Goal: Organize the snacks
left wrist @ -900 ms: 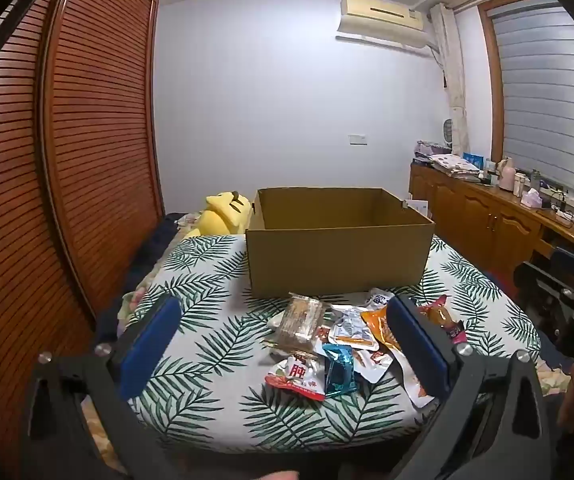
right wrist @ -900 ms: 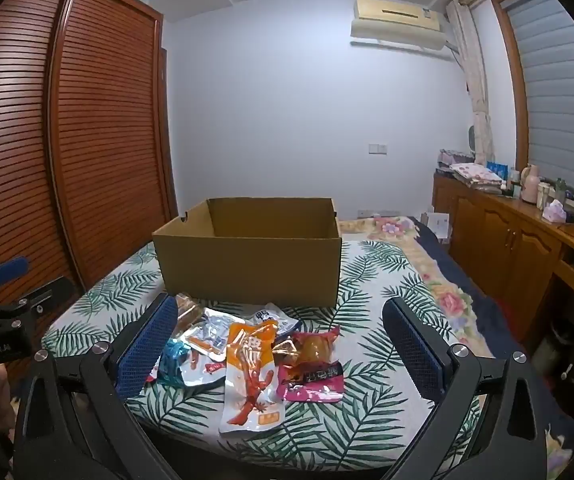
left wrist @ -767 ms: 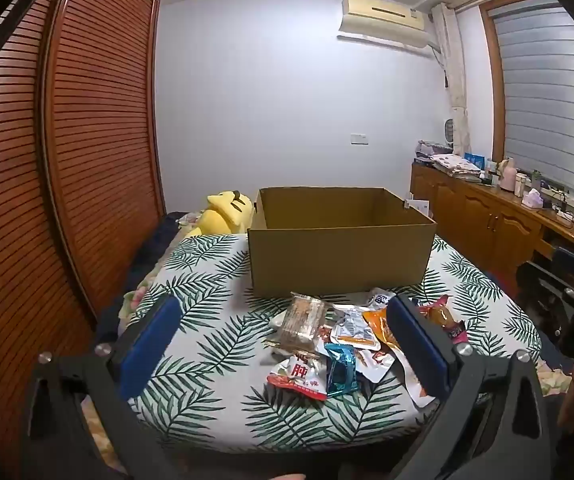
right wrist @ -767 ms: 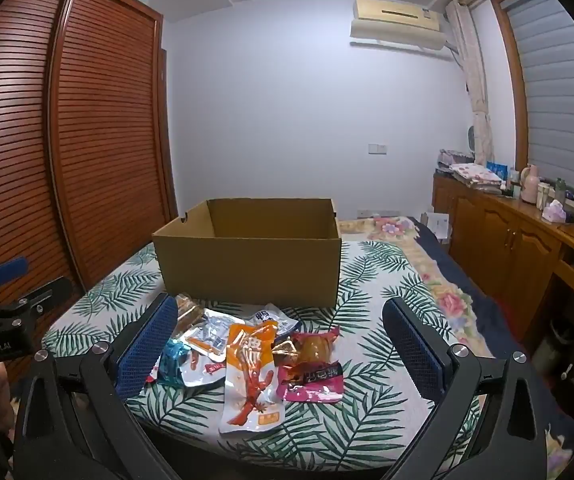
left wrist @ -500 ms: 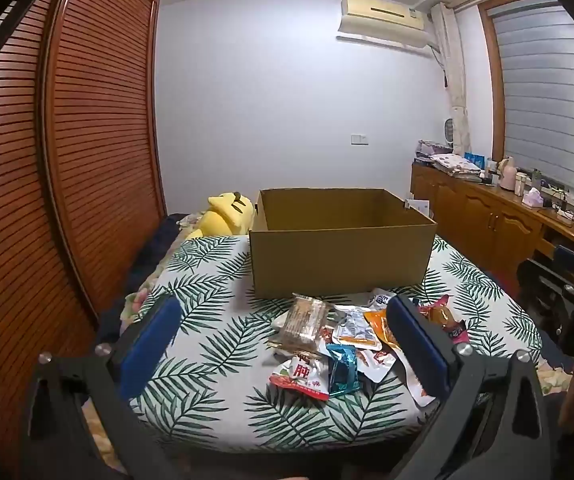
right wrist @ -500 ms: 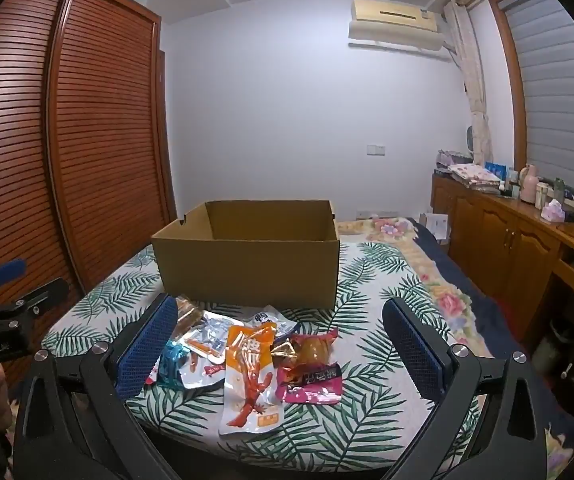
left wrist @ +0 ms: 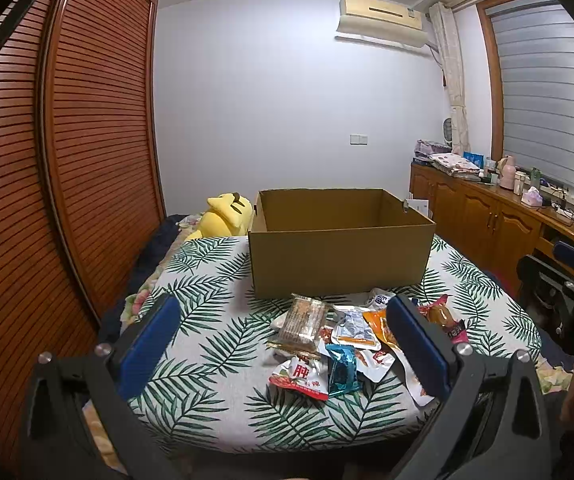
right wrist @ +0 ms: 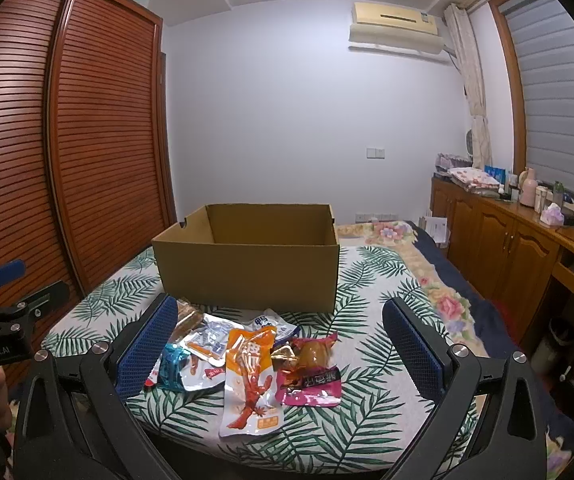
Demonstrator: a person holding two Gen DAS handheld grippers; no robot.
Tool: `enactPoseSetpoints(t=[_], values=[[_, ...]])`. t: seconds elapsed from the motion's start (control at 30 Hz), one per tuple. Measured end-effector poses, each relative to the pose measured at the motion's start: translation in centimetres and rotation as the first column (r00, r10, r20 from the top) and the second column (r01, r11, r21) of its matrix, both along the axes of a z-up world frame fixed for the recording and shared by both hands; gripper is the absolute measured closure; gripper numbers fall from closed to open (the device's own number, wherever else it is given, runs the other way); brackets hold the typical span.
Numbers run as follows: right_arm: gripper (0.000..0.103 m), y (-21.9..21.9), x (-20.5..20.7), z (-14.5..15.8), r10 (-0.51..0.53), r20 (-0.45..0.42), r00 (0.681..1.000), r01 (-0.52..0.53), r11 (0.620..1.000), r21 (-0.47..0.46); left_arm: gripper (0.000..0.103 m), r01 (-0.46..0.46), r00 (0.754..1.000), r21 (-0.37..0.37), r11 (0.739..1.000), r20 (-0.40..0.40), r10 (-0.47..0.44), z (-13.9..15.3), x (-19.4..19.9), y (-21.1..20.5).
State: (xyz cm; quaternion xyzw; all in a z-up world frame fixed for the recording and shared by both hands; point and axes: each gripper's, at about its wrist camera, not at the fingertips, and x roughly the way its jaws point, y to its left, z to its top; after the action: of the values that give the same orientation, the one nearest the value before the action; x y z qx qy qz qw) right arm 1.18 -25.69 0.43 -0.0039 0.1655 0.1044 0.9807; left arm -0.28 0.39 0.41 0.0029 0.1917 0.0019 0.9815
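Both grippers wide open, nothing between the fingers. Left gripper (left wrist: 283, 344) and right gripper (right wrist: 279, 344) held short of the near edge of the bed (left wrist: 207, 400), angled slightly down toward the snack pile (right wrist: 247, 356). Pile loose on the palm-leaf cover, near edge of bed, just in front of the cardboard box (right wrist: 247, 272). Box open-topped, upright, inside floor not visible from either view. In the pile: long orange pouch (right wrist: 249, 376) at front, pink-and-brown pack (right wrist: 311, 376) touching its right side, teal wrapper (left wrist: 342, 368) and red-white pack (left wrist: 301, 376) on the left, clear-wrapped brown bar (left wrist: 303, 322) nearest the box on that side, several white pouches overlapping in between. Yellow plush (left wrist: 227, 216) behind the box's left corner. Wooden cabinet (right wrist: 507, 248) along right wall, well apart from the bed.
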Motion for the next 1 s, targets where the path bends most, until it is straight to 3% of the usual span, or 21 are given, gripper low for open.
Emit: enactPoseSetpoints(t=[1.0], values=[[0.000,-0.06,-0.11,0.04,0.003,0.003,1.000,-0.003,1.000,-0.002,0.000,0.004,1.000,-0.004,1.000,0.005,-0.004,0.49,-0.22,-0.50]])
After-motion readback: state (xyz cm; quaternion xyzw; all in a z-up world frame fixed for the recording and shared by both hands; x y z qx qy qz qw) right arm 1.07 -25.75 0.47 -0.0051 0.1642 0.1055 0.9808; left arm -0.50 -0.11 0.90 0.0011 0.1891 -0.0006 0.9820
